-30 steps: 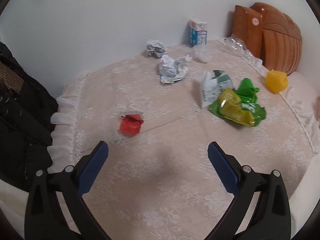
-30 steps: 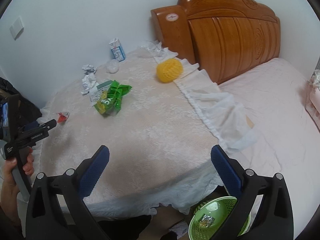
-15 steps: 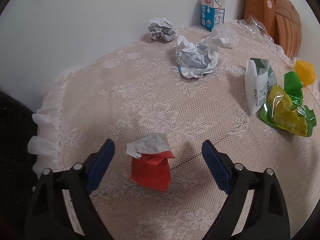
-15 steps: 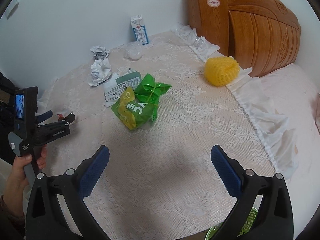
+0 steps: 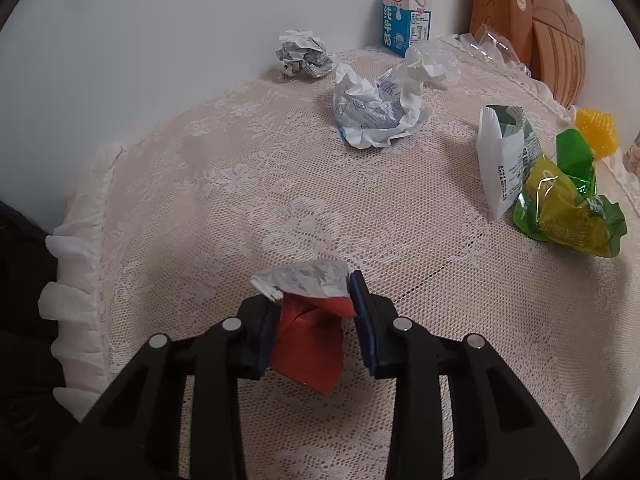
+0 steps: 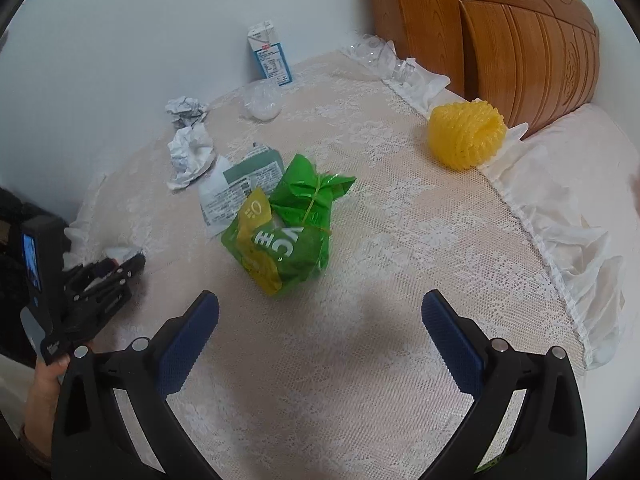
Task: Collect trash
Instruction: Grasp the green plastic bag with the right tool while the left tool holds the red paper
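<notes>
- Between the blue pads of the left tool (image 5: 314, 316) sits a crumpled red wrapper with a silver foil inner face (image 5: 308, 332); both pads press on its sides, and the jaws have just been closing onto it.
- Red wrapper position: resting on the cream lace cloth (image 5: 360, 208) of the counter, near the frilled white edge on the left of the left wrist view.
- Beyond the wrapper, toward the wall: a crumpled white paper sheet with blue print (image 5: 376, 112), then a smaller crumpled ball of grey-printed paper (image 5: 302, 56), apart from each other.
- Against the white wall stands an upright blue-and-white milk carton (image 5: 406, 20), with a piece of clear crinkled plastic (image 5: 434, 60) just in front of it.
- To the right lies a white and dark-green flat packet (image 5: 504, 160), touching a crumpled green and yellow plastic snack bag (image 6: 288, 236).
- A yellow foam mesh fruit sleeve (image 6: 466, 138) rests near the counter edge, beside the carved brown wooden headboard (image 6: 520, 36).
- Right tool (image 6: 320, 336): jaws spread wide with nothing between them, hovering over bare cloth short of the green bag.
- A person's hand (image 6: 46, 392) grips the handle of the left tool in the right wrist view.
</notes>
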